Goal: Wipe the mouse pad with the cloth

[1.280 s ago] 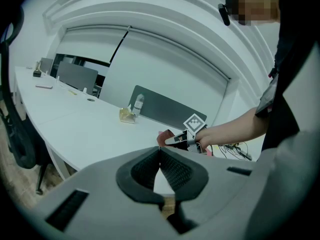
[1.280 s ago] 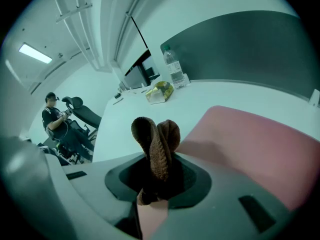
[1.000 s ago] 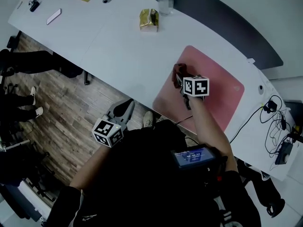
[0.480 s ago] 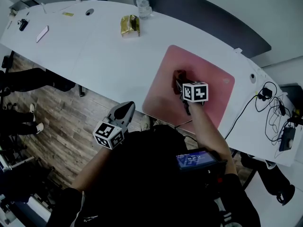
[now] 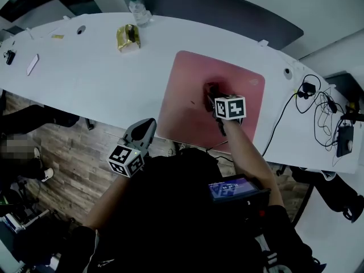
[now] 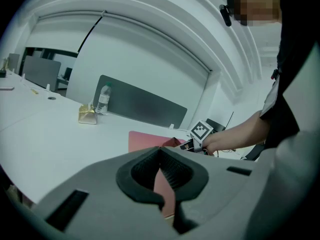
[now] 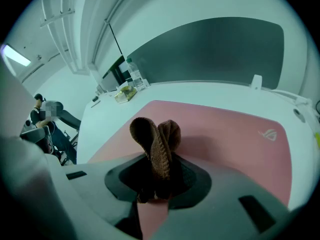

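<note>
right gripper point(image 5: 211, 97): i read its jaws as clamped on the cloth point(image 5: 212, 89). in the right gripper view point(image 7: 157, 186) the brown fabric is pinched between the pads, and two rounded folds stick up past the tips.
cloth: dark brown and ribbed point(image 7: 156, 143). in the head view it sits just right of the frame's centre, pressed down on the pad under the gripper's nose.
mouse pad point(image 5: 182, 98): large, pink and rectangular, lying flat on the table in the middle of the head view. its near edge runs close to the table's edge. a small logo shows near its far right corner in the right gripper view point(image 7: 235, 134).
left gripper point(image 5: 144, 128): off the table at lower left of centre in the head view, hanging over the wood floor. its own view point(image 6: 161, 176) shows the jaws drawn together with nothing gripped; only a thin wedge of pink pad point(image 6: 145, 139) shows between them.
table point(image 5: 91, 78): long and white, curving across the upper half of the head view.
bottle point(image 5: 138, 8): upright at the top of the frame, by the dark divider panel point(image 5: 216, 10).
gold packet point(image 5: 128, 38): just below the bottle, well apart from the pad.
cables point(image 5: 318, 104): a black tangle at the right edge.
phone point(image 5: 32, 65): flat near the far left edge.
</note>
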`<state>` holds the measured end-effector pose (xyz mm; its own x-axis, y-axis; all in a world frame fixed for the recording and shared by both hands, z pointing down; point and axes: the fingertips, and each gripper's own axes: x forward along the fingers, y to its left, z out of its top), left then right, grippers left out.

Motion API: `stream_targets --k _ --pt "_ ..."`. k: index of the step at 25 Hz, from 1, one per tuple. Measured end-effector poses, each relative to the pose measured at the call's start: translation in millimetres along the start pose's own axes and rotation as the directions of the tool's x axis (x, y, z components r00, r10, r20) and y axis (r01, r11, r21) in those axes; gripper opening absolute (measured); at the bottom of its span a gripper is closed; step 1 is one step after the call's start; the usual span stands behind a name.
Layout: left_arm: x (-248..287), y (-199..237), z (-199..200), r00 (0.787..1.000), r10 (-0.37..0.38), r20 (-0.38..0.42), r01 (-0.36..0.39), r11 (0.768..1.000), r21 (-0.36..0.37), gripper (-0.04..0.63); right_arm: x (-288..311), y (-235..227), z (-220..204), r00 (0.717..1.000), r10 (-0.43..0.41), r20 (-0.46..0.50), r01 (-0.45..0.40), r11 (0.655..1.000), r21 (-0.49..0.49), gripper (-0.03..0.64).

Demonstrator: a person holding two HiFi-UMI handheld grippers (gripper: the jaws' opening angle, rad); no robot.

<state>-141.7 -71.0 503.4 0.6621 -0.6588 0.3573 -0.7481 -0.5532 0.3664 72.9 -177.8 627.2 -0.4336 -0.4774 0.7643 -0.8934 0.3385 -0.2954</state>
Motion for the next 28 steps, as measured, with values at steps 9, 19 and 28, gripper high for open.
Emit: stream_targets --k 9,19,28 --pt "26 -17 4 0.997 -0.066 -0.025 0.067 0.998 0.022 0.008 -29 -39 -19 0.998 -0.066 0.007 0.066 0.997 0.044 0.118" --pt "53 -33 8 0.991 -0.128 -0.047 0.130 0.990 0.045 0.008 -62 -86 -39 0.986 -0.165 0.007 0.164 0.983 0.077 0.118" --pt "74 -52 11 0.983 -0.170 -0.064 0.174 0.982 0.073 0.008 -94 -128 -57 0.970 -0.242 0.026 0.236 0.963 0.130 0.118"
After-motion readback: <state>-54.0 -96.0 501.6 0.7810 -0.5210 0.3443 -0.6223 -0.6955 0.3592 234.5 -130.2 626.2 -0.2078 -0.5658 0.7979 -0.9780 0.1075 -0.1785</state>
